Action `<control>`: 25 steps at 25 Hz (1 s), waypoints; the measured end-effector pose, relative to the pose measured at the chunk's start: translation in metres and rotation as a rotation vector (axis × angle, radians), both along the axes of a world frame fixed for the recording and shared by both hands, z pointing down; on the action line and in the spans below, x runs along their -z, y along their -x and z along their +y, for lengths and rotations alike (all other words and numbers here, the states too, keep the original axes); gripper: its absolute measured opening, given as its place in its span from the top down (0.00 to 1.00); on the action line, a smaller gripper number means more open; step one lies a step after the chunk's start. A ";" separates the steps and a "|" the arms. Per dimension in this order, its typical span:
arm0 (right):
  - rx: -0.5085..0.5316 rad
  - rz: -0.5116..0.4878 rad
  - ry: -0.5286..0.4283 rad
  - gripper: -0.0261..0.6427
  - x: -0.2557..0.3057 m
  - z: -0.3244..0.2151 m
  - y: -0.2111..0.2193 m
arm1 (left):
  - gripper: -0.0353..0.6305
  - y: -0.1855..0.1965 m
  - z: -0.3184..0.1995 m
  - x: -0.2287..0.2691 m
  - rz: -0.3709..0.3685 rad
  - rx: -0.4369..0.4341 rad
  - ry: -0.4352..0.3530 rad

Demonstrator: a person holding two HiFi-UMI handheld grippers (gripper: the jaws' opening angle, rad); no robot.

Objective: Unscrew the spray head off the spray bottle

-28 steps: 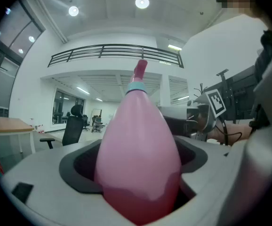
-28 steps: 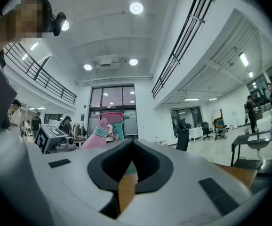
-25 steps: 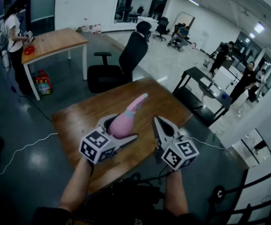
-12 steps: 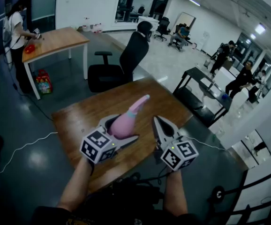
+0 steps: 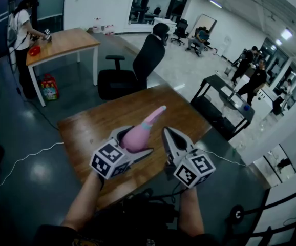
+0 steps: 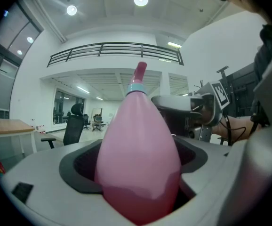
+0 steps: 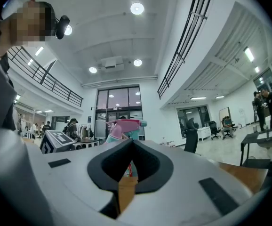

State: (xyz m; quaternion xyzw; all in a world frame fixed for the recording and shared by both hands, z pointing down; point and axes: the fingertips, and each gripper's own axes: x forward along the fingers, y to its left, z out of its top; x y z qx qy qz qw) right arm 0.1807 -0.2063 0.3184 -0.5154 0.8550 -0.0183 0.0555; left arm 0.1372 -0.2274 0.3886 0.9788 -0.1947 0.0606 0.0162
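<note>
Clamping the pink body of the bottle between its jaws, the left claw holds it over the desk, tilted so that the spray head points to the far right. The spray head sits on the bottle neck, joined at a teal collar. The right claw is fully closed with nothing between its jaws, just right of the bottle and not touching it, its tip beside the bottle body.

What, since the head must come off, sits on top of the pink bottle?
A pink spray head on a teal collar tops the bottle. The thread beneath the collar is covered.
</note>
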 end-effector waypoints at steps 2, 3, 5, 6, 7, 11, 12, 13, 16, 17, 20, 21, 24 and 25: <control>0.028 -0.018 -0.008 0.94 0.002 0.002 0.006 | 0.26 -0.001 0.000 -0.002 -0.011 0.011 -0.019; 0.041 -0.030 -0.010 0.94 0.003 0.003 0.009 | 0.26 -0.001 0.000 -0.004 -0.016 0.016 -0.031; 0.072 -0.066 -0.011 0.94 0.006 0.005 0.014 | 0.26 -0.001 0.000 -0.004 -0.026 0.025 -0.056; 0.093 -0.085 -0.011 0.94 0.007 0.006 0.017 | 0.26 -0.002 0.001 -0.004 -0.030 0.027 -0.068; 0.117 -0.103 -0.011 0.90 0.009 0.008 0.019 | 0.26 -0.003 0.002 -0.004 -0.032 0.029 -0.079; 0.191 -0.140 -0.006 0.73 0.011 0.012 0.032 | 0.26 -0.007 0.005 -0.004 -0.036 0.028 -0.105; 0.197 -0.138 -0.003 0.72 0.010 0.012 0.034 | 0.26 -0.007 0.006 -0.004 -0.034 0.028 -0.112; 0.200 -0.136 0.000 0.72 0.009 0.011 0.036 | 0.26 -0.008 0.008 -0.003 -0.030 0.026 -0.119; 0.197 -0.136 0.004 0.72 0.010 0.011 0.038 | 0.26 -0.010 0.013 0.001 -0.018 0.024 -0.146; 0.196 -0.137 0.004 0.72 0.010 0.011 0.039 | 0.26 -0.011 0.014 0.003 -0.018 0.026 -0.155; 0.187 -0.125 -0.001 0.72 0.010 0.011 0.040 | 0.26 -0.011 0.016 0.003 -0.032 0.037 -0.175; 0.182 -0.116 -0.003 0.72 0.009 0.011 0.040 | 0.26 -0.012 0.017 0.002 -0.037 0.039 -0.178; 0.199 -0.093 -0.014 0.74 0.008 0.015 0.041 | 0.26 -0.014 0.020 -0.001 -0.052 0.030 -0.177; 0.211 -0.082 -0.018 0.74 0.008 0.018 0.042 | 0.26 -0.015 0.022 -0.002 -0.054 0.020 -0.174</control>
